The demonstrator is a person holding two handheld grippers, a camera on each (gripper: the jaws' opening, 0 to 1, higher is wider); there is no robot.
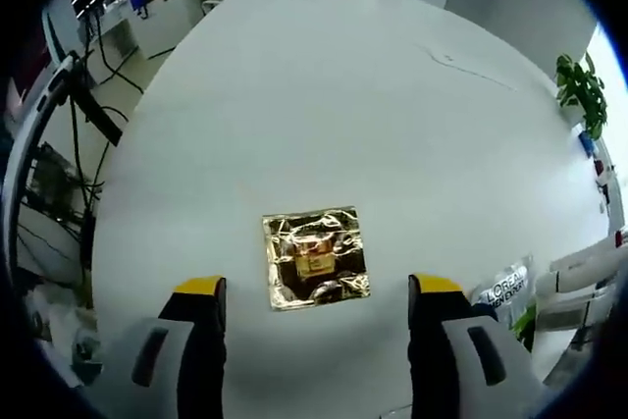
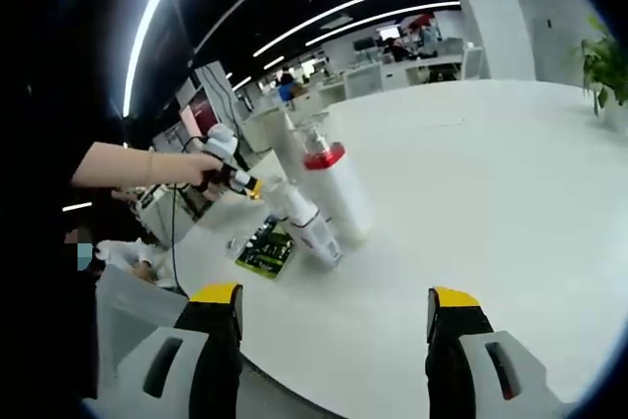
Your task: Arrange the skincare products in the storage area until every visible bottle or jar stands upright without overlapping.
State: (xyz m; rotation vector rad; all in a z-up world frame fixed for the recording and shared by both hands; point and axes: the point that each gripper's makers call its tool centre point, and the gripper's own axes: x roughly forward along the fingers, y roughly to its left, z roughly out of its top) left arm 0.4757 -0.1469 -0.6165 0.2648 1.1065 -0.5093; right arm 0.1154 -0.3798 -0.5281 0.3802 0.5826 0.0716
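Note:
My left gripper (image 1: 318, 287) stands open over the white table (image 1: 324, 95), its yellow-tipped jaws on either side of a flat gold foil packet (image 1: 316, 257) without touching it. A L'Oreal tube (image 1: 505, 287) and white bottles (image 1: 587, 267) lie at the right edge of that view. In the right gripper view my right gripper (image 2: 334, 296) is open and holds nothing. Ahead of it stand a tall white bottle with a red collar (image 2: 334, 188) and a smaller white bottle with a red band (image 2: 306, 225), leaning in this tilted view. A hand holds the left gripper (image 2: 235, 179) just left of them.
A dark green flat packet (image 2: 265, 247) lies on the table beside the bottles. A potted plant (image 1: 579, 90) stands past the table's far right edge. Desks, chairs and cables fill the room beyond the table. A person's arm (image 2: 128, 166) reaches in from the left.

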